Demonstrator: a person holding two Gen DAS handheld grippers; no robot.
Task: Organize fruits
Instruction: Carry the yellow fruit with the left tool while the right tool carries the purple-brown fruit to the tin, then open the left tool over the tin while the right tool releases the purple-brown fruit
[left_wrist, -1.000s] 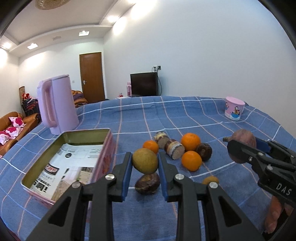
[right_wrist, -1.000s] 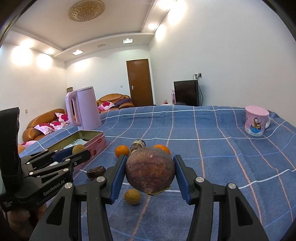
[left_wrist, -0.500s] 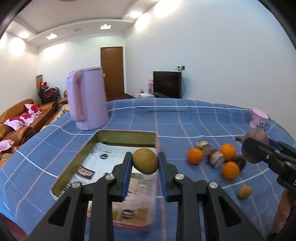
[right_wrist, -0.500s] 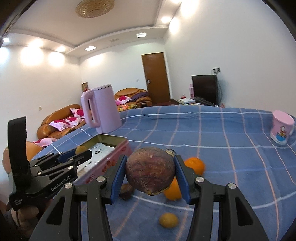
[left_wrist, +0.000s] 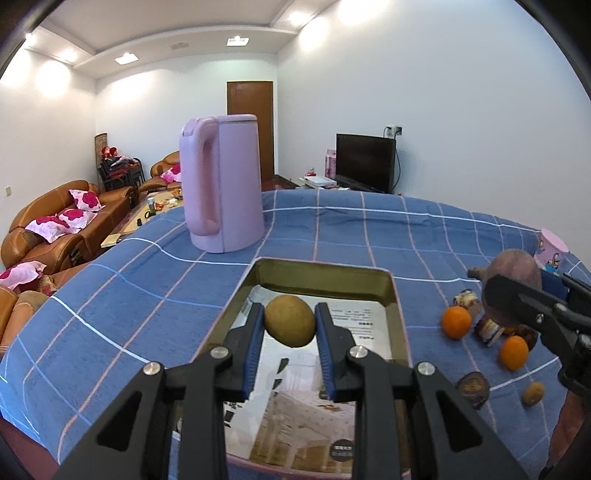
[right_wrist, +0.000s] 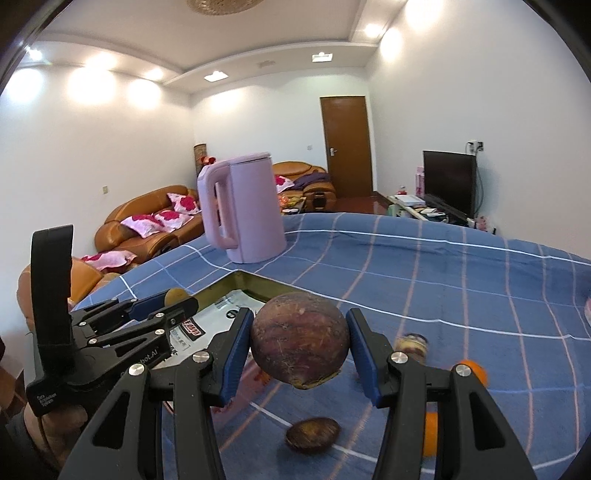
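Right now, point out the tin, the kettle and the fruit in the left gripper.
tin (left_wrist: 398, 314), left wrist view, right rim.
kettle (left_wrist: 236, 184), left wrist view, middle of its body.
fruit (left_wrist: 290, 320), left wrist view, its middle, between the left gripper's pads.

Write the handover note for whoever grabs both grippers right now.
Left gripper: shut on the yellow-brown fruit, held above the open tin, not yet released.
Right gripper: shut on the large purple-brown fruit, in the air beside the tin's right side.
Tin: holds only a printed paper liner; no fruit in it.
On the blue checked cloth, right of the tin: two oranges, a dark brown fruit, a small yellowish one and banded pieces.
Left to do: drop both held fruits in, then collect the rest.
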